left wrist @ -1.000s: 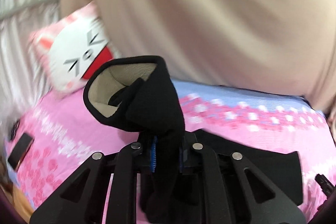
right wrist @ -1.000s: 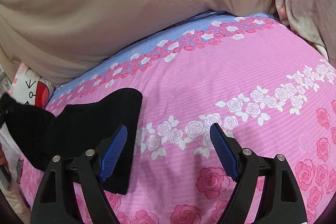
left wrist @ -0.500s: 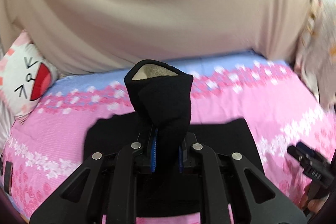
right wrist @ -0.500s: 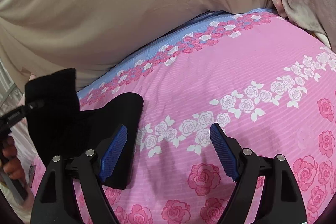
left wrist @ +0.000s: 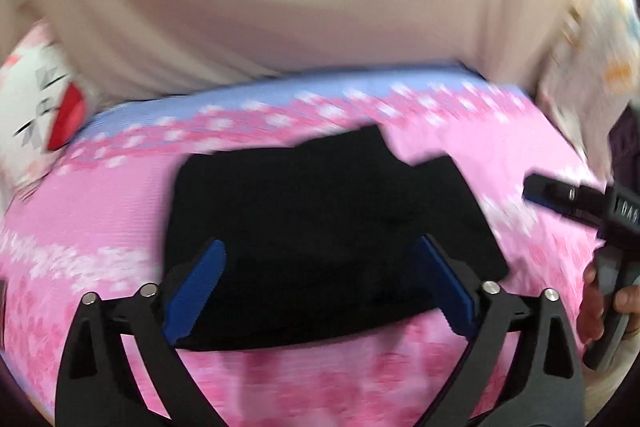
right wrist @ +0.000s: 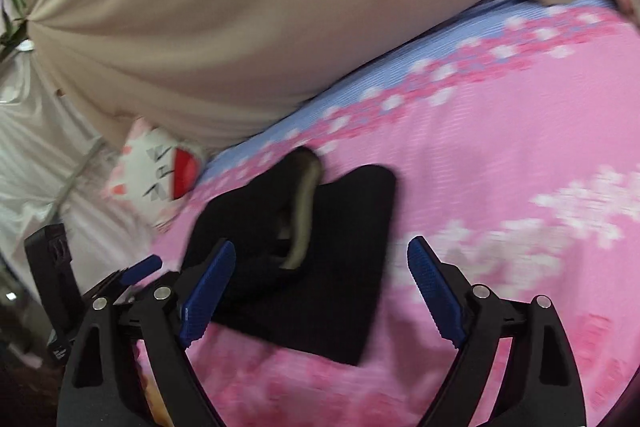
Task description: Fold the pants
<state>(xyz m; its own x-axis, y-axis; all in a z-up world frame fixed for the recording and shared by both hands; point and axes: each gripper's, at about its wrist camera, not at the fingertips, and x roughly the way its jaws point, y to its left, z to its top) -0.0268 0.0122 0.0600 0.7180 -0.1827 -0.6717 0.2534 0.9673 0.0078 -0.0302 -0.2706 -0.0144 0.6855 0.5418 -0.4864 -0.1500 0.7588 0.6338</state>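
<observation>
- The black pants [left wrist: 320, 227] lie folded into a flat stack on the pink floral bed [left wrist: 100, 227], straight ahead of my left gripper [left wrist: 316, 287] and just past its fingertips.
- In the right wrist view a loose flap on top of the pants [right wrist: 304, 247] stands up, showing a tan lining, so I judge the last fold has not settled flat.
- My left gripper has just been opening; its blue pads stand wide with nothing pinched between them, the near edge of the stack lying under the gap.
- The stack's long axis runs across my left gripper's view, side to side.
- My right gripper [right wrist: 320, 287] is also open wide and empty, having just opened a little more; the pants sit ahead and to its left, one corner near its left pad.
- I judge the left hand nearer, better placed to press or re-grip.
- A cat cushion [right wrist: 160, 167] lies beyond, well apart, under a beige curtain [right wrist: 240, 7].
</observation>
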